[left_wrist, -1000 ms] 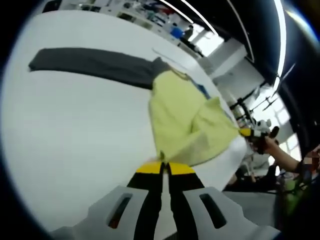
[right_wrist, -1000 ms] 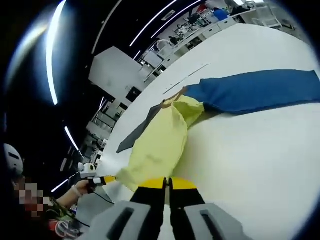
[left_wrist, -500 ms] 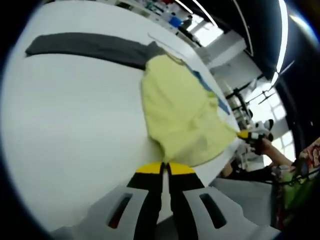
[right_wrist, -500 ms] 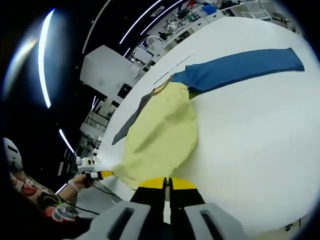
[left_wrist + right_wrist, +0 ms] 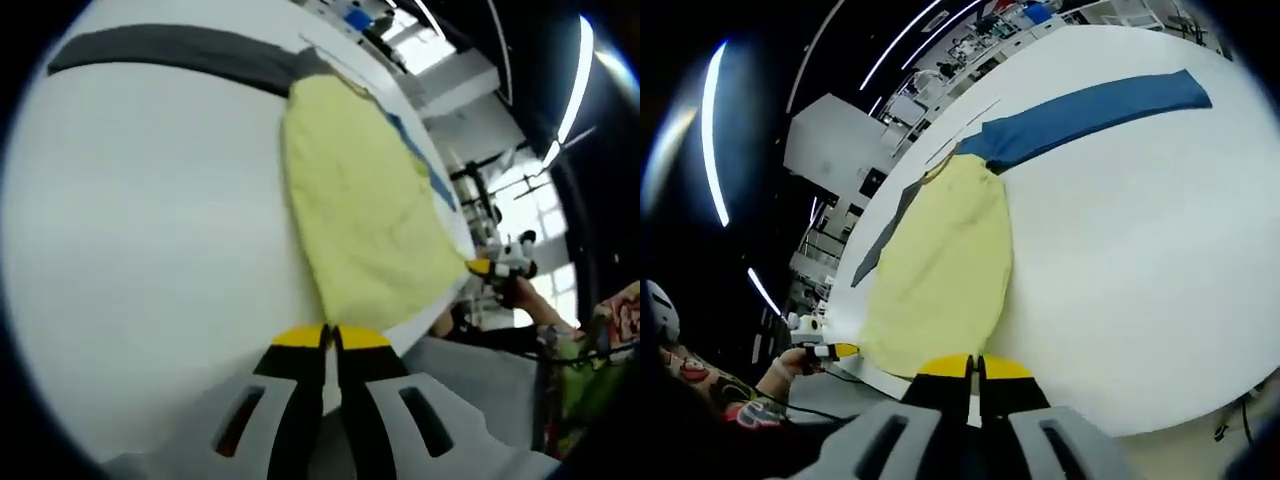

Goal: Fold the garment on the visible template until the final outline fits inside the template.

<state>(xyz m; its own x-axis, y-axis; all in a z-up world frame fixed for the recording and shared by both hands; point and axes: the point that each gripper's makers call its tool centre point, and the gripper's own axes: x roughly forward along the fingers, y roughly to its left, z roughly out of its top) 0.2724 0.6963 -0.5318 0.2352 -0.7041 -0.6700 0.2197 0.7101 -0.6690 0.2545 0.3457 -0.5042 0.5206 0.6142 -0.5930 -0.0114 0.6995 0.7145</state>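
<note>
The white counter (image 5: pixel 150 250) carries a yellow garment (image 5: pixel 365 220) at 12 o'clock. Both grippers' (image 5: pixel 328 340) (image 5: pixel 972 368) fingers pinch shut on its near hem. Uneven pulling could skew the garment or drag it over the counter edge.

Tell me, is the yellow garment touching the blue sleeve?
Touching. In the right gripper view the yellow garment joins the blue sleeve near its collar, with no white table between them.

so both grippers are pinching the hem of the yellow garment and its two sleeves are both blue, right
Not quite. One sleeve is blue, the other sleeve is dark grey, as the left gripper view shows. The rest holds: the left gripper and right gripper each pinch the hem of the yellow garment.
</note>
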